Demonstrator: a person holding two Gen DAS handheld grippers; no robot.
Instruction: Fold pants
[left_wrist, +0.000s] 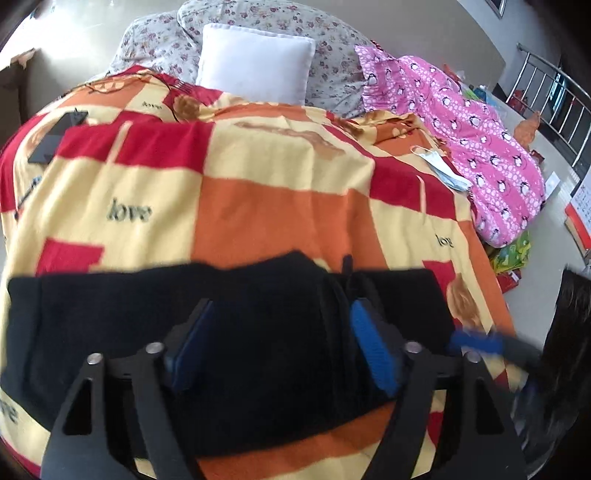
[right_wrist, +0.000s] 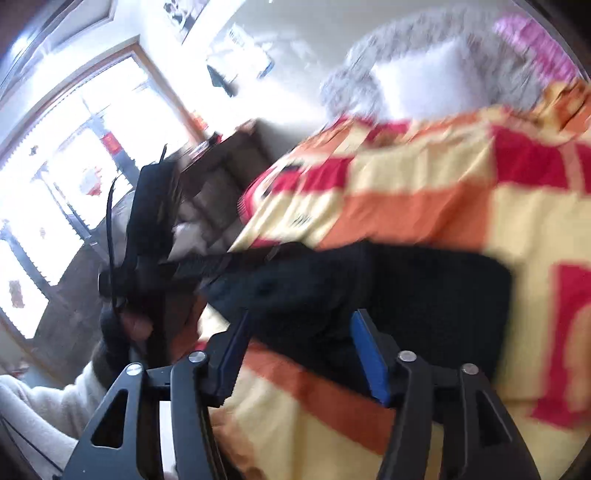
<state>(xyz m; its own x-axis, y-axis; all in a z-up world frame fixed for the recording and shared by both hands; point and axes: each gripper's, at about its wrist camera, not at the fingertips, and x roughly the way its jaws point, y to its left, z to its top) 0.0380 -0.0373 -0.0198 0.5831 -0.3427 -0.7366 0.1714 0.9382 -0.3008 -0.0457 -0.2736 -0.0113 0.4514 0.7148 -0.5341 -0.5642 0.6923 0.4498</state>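
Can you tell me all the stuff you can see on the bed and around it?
pants: one, black, lying flat across the near part of the blanket
blanket: one, red, orange and cream squares, covering the bed
pillow: one, white, at the far end
flowery bedding: grey-white, behind the pillow
penguin cloth: one, pink, on the right side of the bed
face mask: one, pale blue, beside the pink cloth
railing: metal, far right
left gripper: black with blue pads, open, over the pants
right gripper: same, open, over the pants' edge

Your right gripper (right_wrist: 299, 325) is spread wide over black pants (right_wrist: 424, 291) on the checkered blanket (right_wrist: 424, 206); view blurred.
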